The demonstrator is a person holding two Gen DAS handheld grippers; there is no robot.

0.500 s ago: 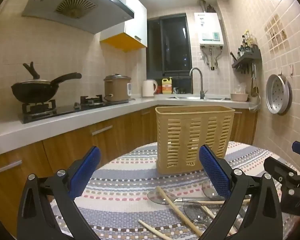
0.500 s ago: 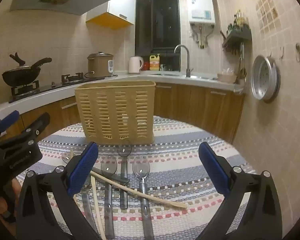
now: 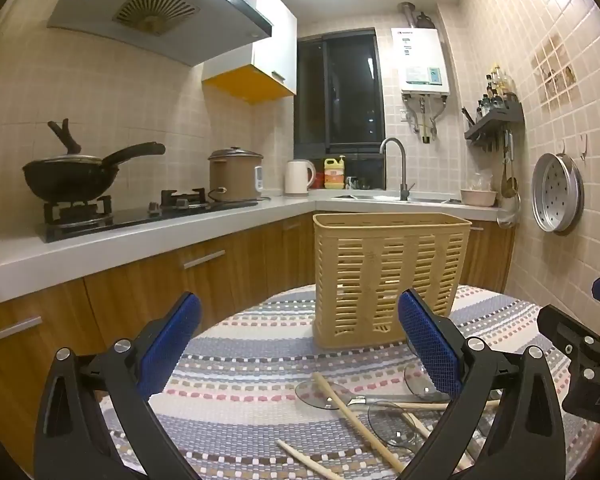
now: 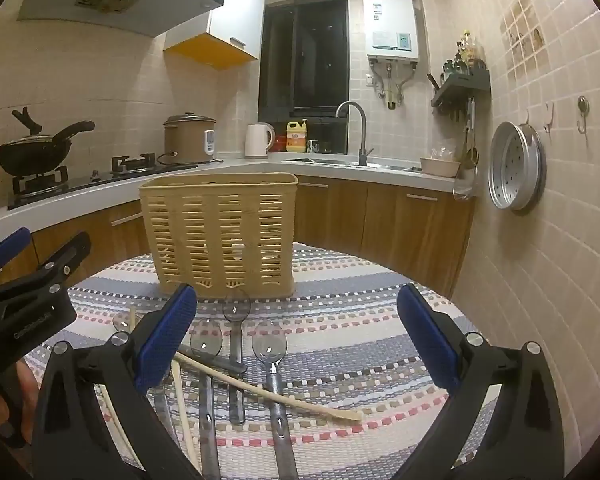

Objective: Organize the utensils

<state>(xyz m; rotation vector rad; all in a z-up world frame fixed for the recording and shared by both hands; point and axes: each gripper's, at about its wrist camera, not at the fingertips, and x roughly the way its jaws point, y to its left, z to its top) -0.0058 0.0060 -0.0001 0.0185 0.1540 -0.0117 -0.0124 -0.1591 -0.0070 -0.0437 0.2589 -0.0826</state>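
A tan slotted utensil basket [image 3: 388,276] [image 4: 220,232] stands upright on a round table with a striped cloth [image 4: 360,328]. In front of it lie several metal spoons [image 4: 270,350] [image 3: 320,394] and wooden chopsticks [image 4: 268,390] [image 3: 356,424], crossing each other. My left gripper [image 3: 300,344] hovers open above the cloth, left of the pile, nothing between its blue pads. My right gripper [image 4: 296,340] hovers open over the spoons, holding nothing. Each gripper shows at the edge of the other's view: the right one at the left wrist view's right edge, the left one at the right wrist view's left edge.
A kitchen counter [image 3: 100,240] wraps behind the table, carrying a wok on a stove [image 3: 72,176], a rice cooker [image 3: 236,174], a kettle [image 3: 298,176] and a sink tap [image 3: 396,164]. A metal steamer tray [image 4: 516,166] hangs on the tiled right wall.
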